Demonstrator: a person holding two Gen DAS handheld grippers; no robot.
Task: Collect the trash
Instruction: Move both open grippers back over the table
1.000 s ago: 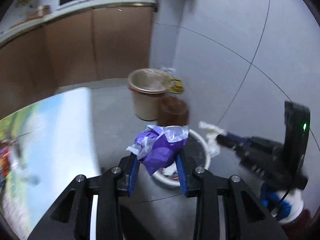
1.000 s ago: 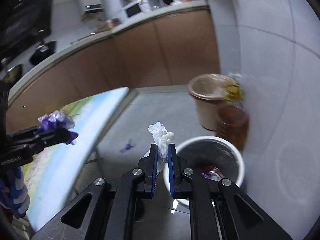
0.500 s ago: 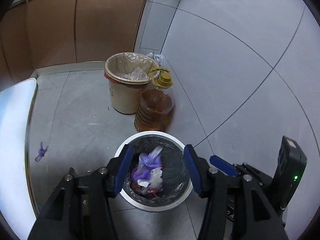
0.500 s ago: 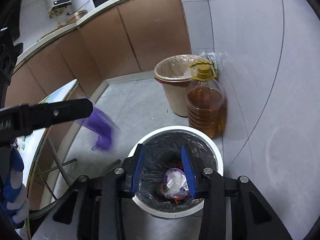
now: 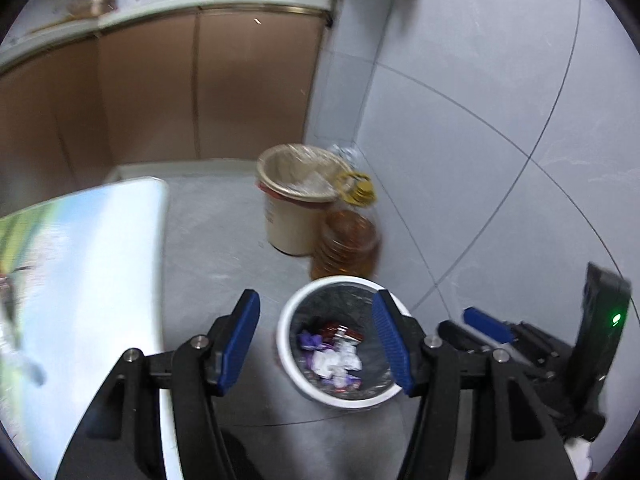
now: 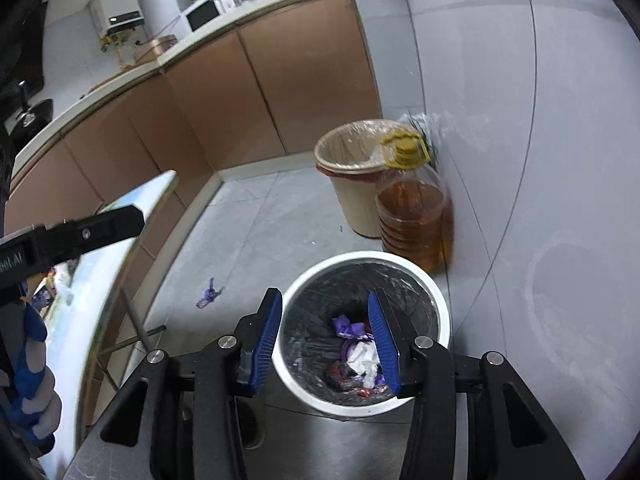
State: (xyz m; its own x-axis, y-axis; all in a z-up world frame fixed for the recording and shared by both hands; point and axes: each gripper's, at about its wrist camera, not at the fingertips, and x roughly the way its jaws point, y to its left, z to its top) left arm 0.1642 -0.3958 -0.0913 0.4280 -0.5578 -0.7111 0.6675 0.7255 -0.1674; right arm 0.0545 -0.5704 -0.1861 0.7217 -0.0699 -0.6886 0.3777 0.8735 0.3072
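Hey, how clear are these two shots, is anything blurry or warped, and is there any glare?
Left wrist view: motion blur smears the table, beige bin and oil bottle; the left gripper stays sharp. Right wrist view: crisper overall, the white bin reads clearly, though the table edge streaks. Both: fisheye bends wall lines and darkens corners; no strong glare.

Count: 2 bins, one white bin (image 6: 442, 322) with black liner, one beige bin (image 6: 352, 196). 1 oil bottle (image 6: 412, 216). 1 purple scrap (image 6: 207, 298) on floor. 2 hand-held grippers: left hand-held gripper (image 5: 316, 340), right hand-held gripper (image 6: 328, 338). 1 worktop (image 5: 80, 264).
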